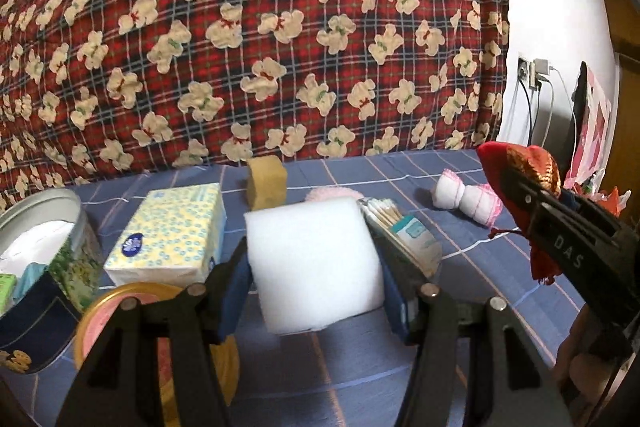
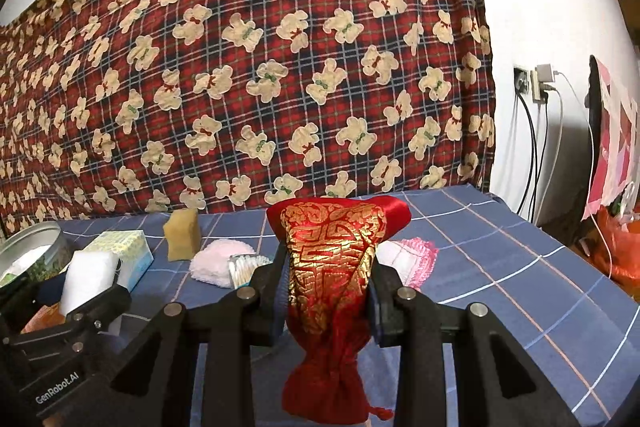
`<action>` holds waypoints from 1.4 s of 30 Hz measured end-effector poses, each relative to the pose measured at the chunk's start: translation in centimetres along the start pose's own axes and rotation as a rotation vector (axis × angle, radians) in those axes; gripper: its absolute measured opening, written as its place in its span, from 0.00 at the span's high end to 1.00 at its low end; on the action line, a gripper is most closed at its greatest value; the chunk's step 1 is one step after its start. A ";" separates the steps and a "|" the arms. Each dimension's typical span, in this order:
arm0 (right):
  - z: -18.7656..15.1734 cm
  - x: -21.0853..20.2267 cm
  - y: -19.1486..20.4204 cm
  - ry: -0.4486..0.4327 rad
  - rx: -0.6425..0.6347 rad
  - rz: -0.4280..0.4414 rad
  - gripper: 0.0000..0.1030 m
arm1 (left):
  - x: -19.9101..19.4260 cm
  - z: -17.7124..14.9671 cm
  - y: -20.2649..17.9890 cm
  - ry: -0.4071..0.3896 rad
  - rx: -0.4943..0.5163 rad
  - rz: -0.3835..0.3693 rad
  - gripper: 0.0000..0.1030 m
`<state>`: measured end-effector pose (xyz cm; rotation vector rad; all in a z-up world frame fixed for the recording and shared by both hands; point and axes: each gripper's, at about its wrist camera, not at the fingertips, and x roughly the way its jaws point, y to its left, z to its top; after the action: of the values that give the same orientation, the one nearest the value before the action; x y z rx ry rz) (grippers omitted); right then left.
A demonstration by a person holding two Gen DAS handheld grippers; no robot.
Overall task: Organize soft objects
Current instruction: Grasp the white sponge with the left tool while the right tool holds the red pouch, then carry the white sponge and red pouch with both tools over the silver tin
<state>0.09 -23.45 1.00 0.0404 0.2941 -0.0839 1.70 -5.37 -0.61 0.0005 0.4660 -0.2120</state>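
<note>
My left gripper [image 1: 314, 267] is shut on a white foam block [image 1: 312, 263] and holds it above the blue checked bed sheet [image 1: 480, 267]. My right gripper [image 2: 330, 267] is shut on a red and gold brocade pouch [image 2: 332, 267], which also shows at the right of the left wrist view [image 1: 520, 175]. On the sheet lie a tan sponge [image 1: 266, 181], a pink fluffy pad [image 2: 220, 261], a white and pink rolled cloth [image 1: 468, 199] and a tissue pack [image 1: 168, 235]. A cotton swab box [image 1: 404, 235] sits right of the foam.
A round tin [image 1: 44, 247] with items inside stands at the left, with a yellow-rimmed lid [image 1: 160, 347] below it. A red teddy-print blanket [image 1: 256, 35] rises behind the bed. Wall sockets with cables [image 2: 536, 83] are at the right.
</note>
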 end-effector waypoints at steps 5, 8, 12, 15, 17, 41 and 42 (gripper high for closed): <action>-0.3 -1.3 0.5 -0.023 0.009 -0.014 0.66 | -0.7 -0.3 0.5 -0.014 0.003 0.007 0.43; -0.4 -1.6 0.5 -0.023 0.028 -0.020 0.67 | -1.1 -0.5 0.7 -0.023 0.005 0.009 0.43; -0.5 -2.0 0.6 -0.024 0.038 -0.021 0.67 | -2.0 -0.7 1.1 -0.043 0.009 0.012 0.43; -0.7 -2.5 1.3 -0.027 0.032 -0.013 0.67 | -2.5 -0.8 1.5 -0.056 0.013 0.019 0.43; -0.9 -2.8 1.8 -0.024 0.031 -0.004 0.67 | -2.9 -0.9 1.7 -0.063 0.014 0.020 0.43; -1.8 -4.0 9.2 -0.022 0.000 0.090 0.66 | -5.3 -1.9 6.9 -0.086 -0.048 0.027 0.43; -1.8 -4.1 9.4 -0.023 -0.002 0.096 0.66 | -5.3 -1.8 7.1 -0.087 -0.052 0.028 0.43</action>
<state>-3.46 -13.65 0.73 0.0511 0.2692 0.0110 -2.30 2.78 -0.23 -0.0526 0.3848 -0.1719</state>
